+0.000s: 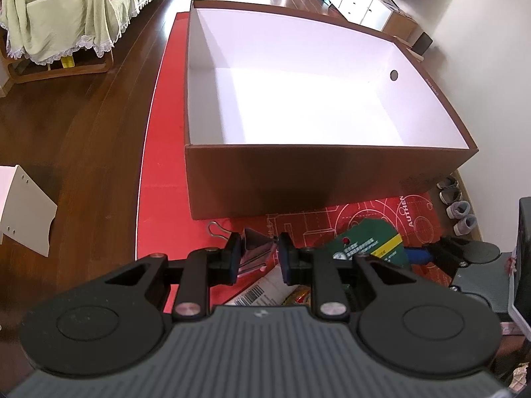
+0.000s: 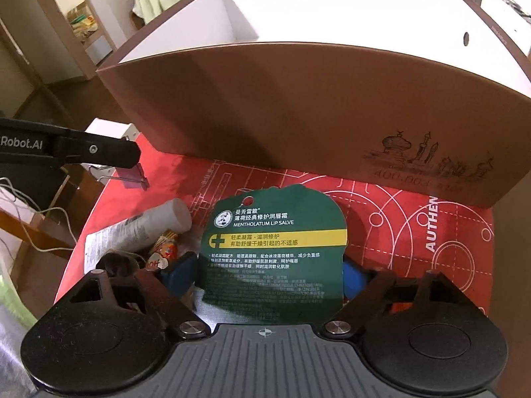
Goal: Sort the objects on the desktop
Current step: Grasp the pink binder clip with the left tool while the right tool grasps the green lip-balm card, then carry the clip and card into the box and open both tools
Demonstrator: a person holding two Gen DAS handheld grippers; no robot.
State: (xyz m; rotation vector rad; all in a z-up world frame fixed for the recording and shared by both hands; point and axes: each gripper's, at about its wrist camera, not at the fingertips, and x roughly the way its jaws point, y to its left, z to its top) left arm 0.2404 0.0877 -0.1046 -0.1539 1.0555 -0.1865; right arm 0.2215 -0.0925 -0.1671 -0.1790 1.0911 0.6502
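A large brown cardboard box (image 1: 325,172) (image 2: 298,106) with a white, empty inside stands on the red mat (image 1: 162,165) (image 2: 398,225). Just before its front wall, my left gripper (image 1: 259,260) (image 2: 134,159) is shut on a dark binder clip (image 1: 258,243) (image 2: 132,177), pads against its sides. The clip's wire handle (image 1: 215,229) points left. My right gripper (image 2: 267,273) (image 1: 431,253) is shut on a green lip salve card (image 2: 275,238) (image 1: 365,245). The card stands tilted up between the blue pads (image 2: 179,272), short of the box wall.
A white tube (image 2: 156,222), a small colourful packet (image 2: 166,248) and a barcoded paper slip (image 1: 255,293) lie on the mat between the grippers. Several shoes (image 1: 461,212) sit on the wooden floor at the right. A sofa (image 1: 66,16) stands far left.
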